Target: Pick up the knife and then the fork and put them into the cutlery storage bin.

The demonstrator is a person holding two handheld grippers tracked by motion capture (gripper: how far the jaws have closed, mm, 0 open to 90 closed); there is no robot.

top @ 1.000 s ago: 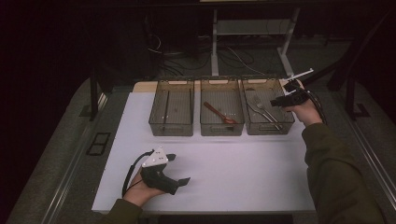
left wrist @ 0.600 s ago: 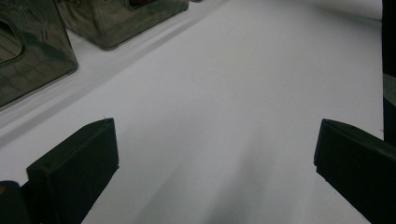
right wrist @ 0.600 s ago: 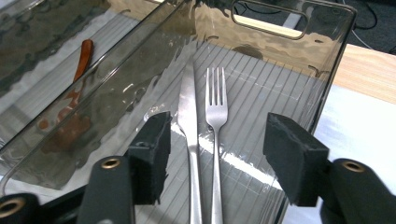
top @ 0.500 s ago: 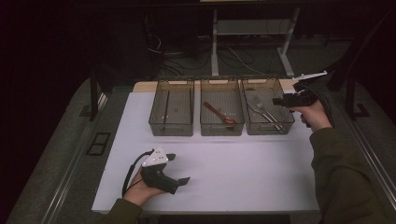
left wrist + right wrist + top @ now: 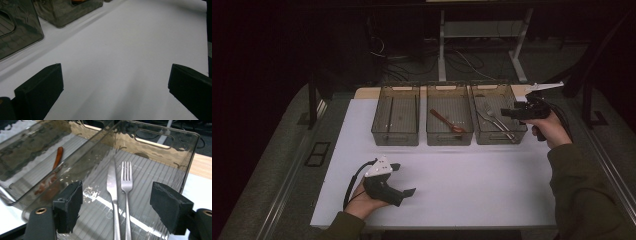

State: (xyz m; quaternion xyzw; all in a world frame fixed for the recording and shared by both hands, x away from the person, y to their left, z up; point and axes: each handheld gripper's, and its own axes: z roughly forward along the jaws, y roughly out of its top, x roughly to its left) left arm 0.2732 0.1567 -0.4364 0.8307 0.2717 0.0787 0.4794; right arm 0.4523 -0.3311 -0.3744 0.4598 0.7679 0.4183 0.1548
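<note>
Three clear bins stand in a row at the back of the white table. The left bin looks bare. A brown spoon lies in the middle bin. In the right bin, a knife and a fork lie side by side. My right gripper hovers over that bin's right end. Its jaws have just been opening and hold nothing. My left gripper rests low at the front left, open over bare table.
A wooden strip shows behind the bins at the table's back edge. Beyond it, white desk legs and loose cables sit on the dark floor. Grey floor borders the table on both sides.
The right hand has drawn its gripper a little to the right, off the middle of the right bin. The left hand and gripper have stayed put.
</note>
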